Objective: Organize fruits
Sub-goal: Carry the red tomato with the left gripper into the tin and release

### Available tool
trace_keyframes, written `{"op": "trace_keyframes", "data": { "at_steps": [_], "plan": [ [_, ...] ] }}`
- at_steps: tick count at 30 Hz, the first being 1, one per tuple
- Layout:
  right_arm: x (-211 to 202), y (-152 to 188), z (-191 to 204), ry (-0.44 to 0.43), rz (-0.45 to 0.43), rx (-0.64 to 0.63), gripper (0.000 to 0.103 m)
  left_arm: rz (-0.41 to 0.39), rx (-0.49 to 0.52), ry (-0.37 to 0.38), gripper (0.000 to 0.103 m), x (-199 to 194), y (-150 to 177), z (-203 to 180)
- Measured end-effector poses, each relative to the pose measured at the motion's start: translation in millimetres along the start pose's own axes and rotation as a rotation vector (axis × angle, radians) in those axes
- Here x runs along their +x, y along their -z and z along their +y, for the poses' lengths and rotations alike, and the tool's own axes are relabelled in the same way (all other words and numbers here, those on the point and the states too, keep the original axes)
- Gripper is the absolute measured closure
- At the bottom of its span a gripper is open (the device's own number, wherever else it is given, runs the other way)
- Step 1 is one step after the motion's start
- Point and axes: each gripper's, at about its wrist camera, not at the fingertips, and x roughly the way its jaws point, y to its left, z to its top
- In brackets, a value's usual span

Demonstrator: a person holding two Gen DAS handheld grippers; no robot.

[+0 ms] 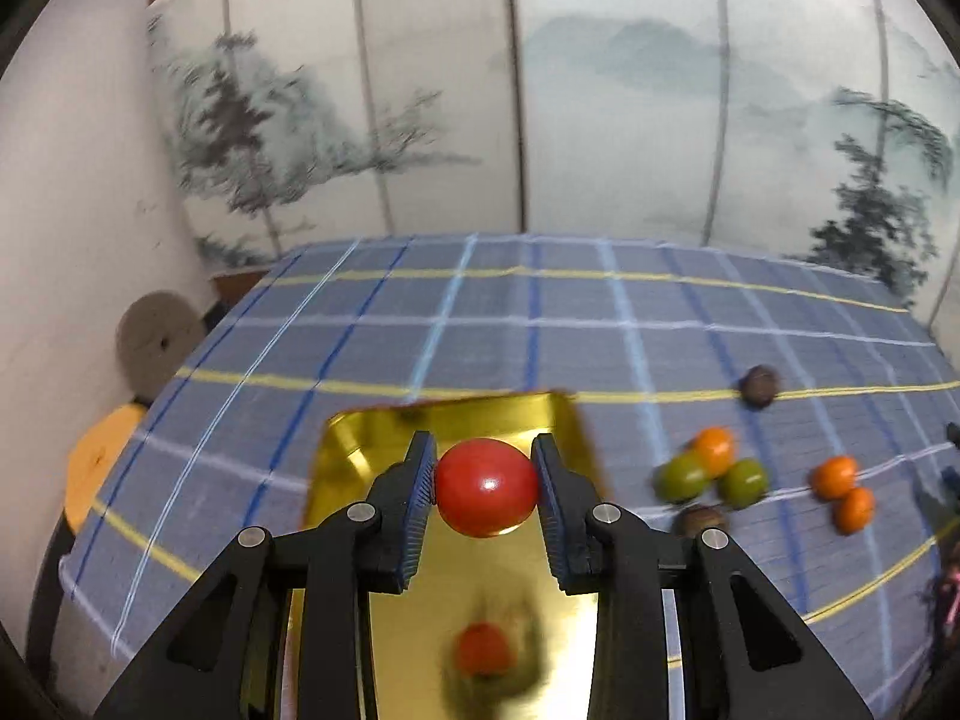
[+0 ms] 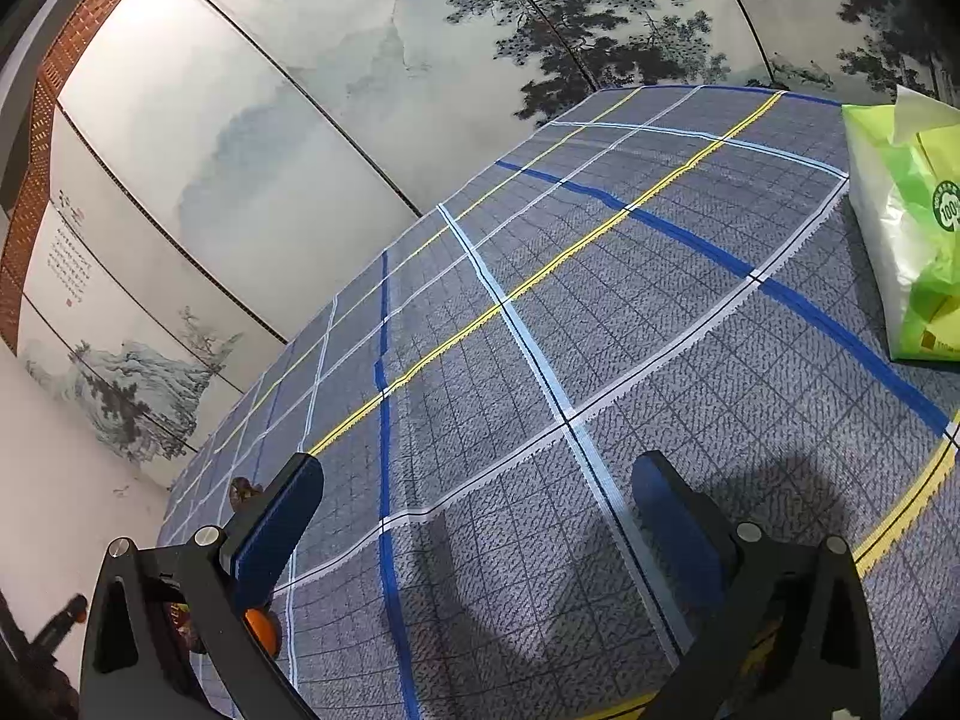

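Left gripper clenched, ribbed blue pads on smooth glossy red tomato above mirror-gold tray. Right gripper released, over woven plaid tablecloth.

Your left wrist view is motion-blurred: the painted screen, the checked cloth and the small fruits are smeared, while the red tomato stays sharp w/ a small glare spot. The gold tray gives a blurry mirror reflection. Your right wrist view is sharp and evenly lit; soft shadows fall under the fingers, so light comes from above. Both views bend strongly at the edges, w/ dark corners.
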Motion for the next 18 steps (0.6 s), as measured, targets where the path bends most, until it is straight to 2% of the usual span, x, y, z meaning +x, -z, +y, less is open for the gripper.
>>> {"op": "trace_keyframes", "data": {
  "at_steps": [8, 14, 18],
  "plan": [
    [0.0, -0.3, -0.1, -0.002, -0.001, 0.002, 0.001, 0.089, 0.002, -0.055, 0.069, 29.7, 26.3, 20.2],
    [-0.1, -0.2, 0.1, -0.002, -0.001, 0.002, 0.001, 0.156, -0.04, -0.05, 0.069, 47.0, 35.0, 31.2],
    [-0.3, -0.1, -0.2, -0.002, 0.0, 0.0, 0.001, 0.167, -0.05, -0.058, 0.069, 49.1, 36.9, 38.7]
  ]
}}
